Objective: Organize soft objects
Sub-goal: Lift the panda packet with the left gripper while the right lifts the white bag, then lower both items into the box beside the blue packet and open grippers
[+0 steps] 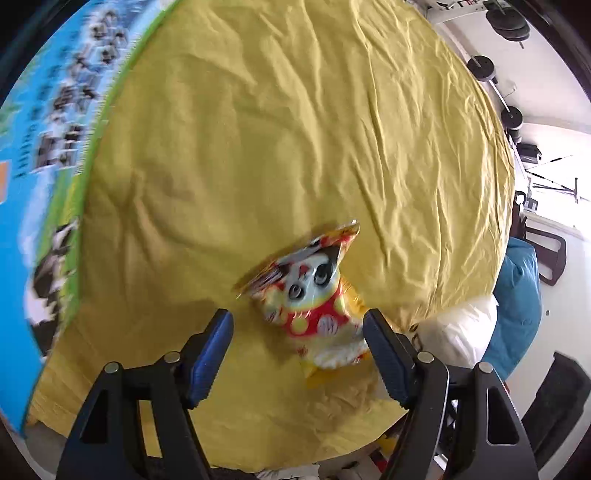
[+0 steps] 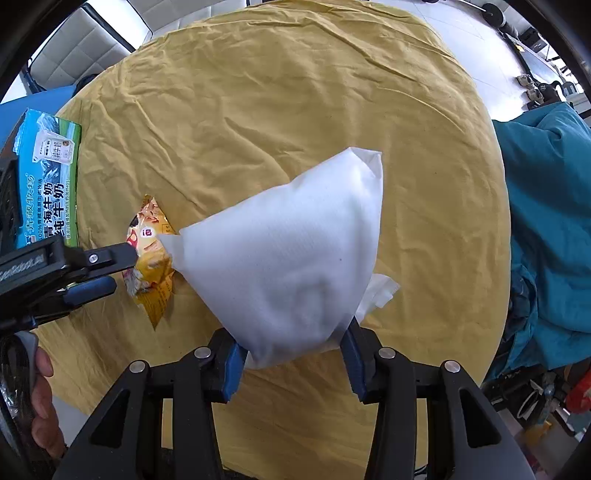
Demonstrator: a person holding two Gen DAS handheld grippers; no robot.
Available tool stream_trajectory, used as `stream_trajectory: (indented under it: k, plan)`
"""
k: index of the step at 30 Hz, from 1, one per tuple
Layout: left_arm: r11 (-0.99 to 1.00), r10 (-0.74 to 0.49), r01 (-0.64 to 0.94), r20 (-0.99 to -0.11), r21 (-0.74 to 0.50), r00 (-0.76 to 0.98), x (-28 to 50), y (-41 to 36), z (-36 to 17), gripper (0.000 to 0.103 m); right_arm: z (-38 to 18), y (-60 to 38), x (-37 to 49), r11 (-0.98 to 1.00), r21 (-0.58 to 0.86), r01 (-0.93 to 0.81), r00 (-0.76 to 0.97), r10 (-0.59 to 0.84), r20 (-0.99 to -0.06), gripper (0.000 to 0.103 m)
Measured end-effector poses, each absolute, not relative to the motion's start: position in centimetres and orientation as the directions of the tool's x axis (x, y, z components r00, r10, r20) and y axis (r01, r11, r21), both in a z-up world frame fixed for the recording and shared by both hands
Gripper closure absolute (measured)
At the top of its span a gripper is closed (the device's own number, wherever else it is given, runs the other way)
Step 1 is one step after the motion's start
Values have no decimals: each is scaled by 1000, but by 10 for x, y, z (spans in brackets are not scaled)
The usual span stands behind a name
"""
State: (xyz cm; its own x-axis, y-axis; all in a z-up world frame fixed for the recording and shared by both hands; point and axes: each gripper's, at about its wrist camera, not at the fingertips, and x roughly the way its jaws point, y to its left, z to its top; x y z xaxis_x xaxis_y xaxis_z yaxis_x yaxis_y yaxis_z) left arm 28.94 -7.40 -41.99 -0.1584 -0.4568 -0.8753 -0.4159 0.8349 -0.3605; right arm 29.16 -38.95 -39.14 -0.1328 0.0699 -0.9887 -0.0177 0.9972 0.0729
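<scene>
A yellow and red snack bag with a panda picture [image 1: 314, 295] lies on the yellow cloth of the round table [image 1: 295, 129]. My left gripper [image 1: 299, 336] is open, its jaws on either side of the bag's near end, the right pad touching it. The bag also shows in the right wrist view [image 2: 151, 254], with the left gripper [image 2: 107, 269] at its side. My right gripper [image 2: 291, 354] is shut on a white soft pillow [image 2: 291, 243] and holds it above the table.
A blue and green milk carton box [image 2: 48, 177] stands at the table's left edge, also in the left wrist view [image 1: 44, 147]. A teal cloth [image 2: 546, 221] lies beyond the right edge. Dumbbells [image 1: 506, 22] sit on the floor.
</scene>
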Motion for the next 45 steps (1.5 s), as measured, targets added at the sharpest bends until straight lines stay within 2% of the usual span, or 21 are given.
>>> stream_trajectory:
  k: [2, 5, 8, 9, 10, 19, 22, 28, 37, 42, 45]
  plan:
    - [835, -457, -420, -873, -356, -168, 294, -81, -426, 32, -394, -390, 293, 998, 69, -14, -137, 66, -988, 55]
    - [788, -542, -477, -806, -388, -240, 297, -100, -447, 33, -397, -390, 295, 998, 69, -2, -140, 68, -988, 55]
    - [779, -538, -507, -807, -368, -241, 295, -105, -457, 51, -398, -392, 297, 998, 68, 5, -136, 68, -988, 55]
    - [790, -519, -498, -824, -359, -229, 293, -103, -454, 64, -397, -394, 296, 998, 65, 3, -132, 65, -989, 55]
    - [802, -504, -481, -834, -353, -227, 293, -104, -451, 68, -396, -396, 296, 998, 65, 4, -128, 65, -990, 55]
    - [938, -314, -207, -936, -279, -159, 281, -136, -415, 70, -375, -410, 288, 996, 86, 33, -92, 88, -992, 55]
    - [959, -268, -115, -960, -258, -79, 274, -143, -379, 70, -355, -411, 284, 991, 128, 40, -60, 130, -990, 55]
    - [961, -266, -54, -961, -270, 73, 268, -129, -304, 70, -298, -385, 279, 973, 232, 10, 23, 232, -973, 55]
    - [954, -271, -60, -933, -293, 235, 252, -22, -206, 70, -215, -261, 265, 930, 351, -109, 103, 361, -927, 55]
    - [962, -229, -86, -934, -261, 275, 246, 88, -186, 70, -218, -163, 261, 894, 434, -114, 50, 442, -896, 55]
    - [967, -183, -126, -948, -221, 260, 250, 141, -200, 70, -237, -106, 263, 875, 476, -94, 3, 478, -878, 55]
